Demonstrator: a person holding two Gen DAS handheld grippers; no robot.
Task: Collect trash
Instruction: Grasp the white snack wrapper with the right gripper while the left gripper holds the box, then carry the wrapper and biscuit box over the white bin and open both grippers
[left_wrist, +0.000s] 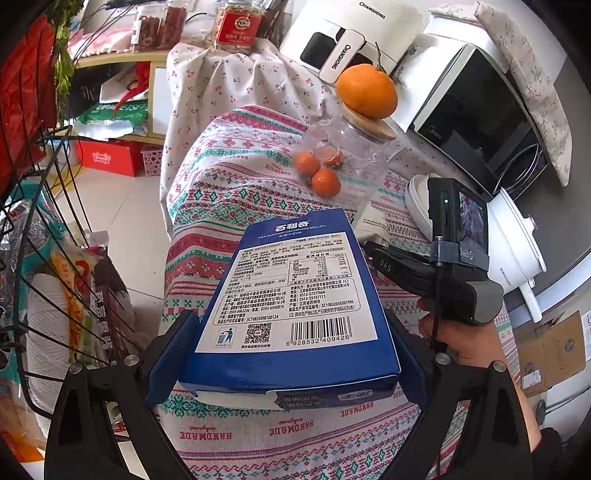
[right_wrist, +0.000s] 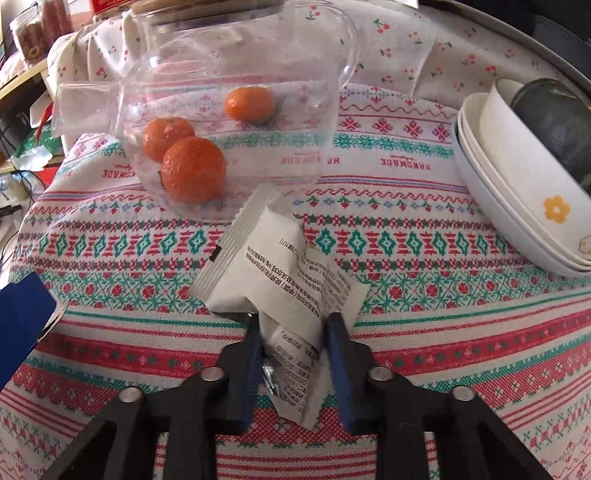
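My left gripper (left_wrist: 288, 317) is shut on a blue biscuit box (left_wrist: 295, 288), its printed label and barcode facing up, held above the patterned tablecloth (left_wrist: 221, 192). A corner of that box (right_wrist: 22, 314) shows at the left edge of the right wrist view. My right gripper (right_wrist: 291, 321) is shut on a crumpled white snack wrapper (right_wrist: 280, 266), whose lower part sits pinched between the blue pads while the rest fans out over the tablecloth (right_wrist: 406, 332). A hand (left_wrist: 461, 339) grips the right tool's handle at the right of the left wrist view.
A clear glass jar (right_wrist: 236, 110) holding three small oranges stands just beyond the wrapper, with an orange (left_wrist: 365, 90) on its wooden lid. Stacked white bowls (right_wrist: 517, 206) lie at the right. A wire basket (left_wrist: 44, 221) of packets is at the left, a white pot (left_wrist: 513, 240) at the right.
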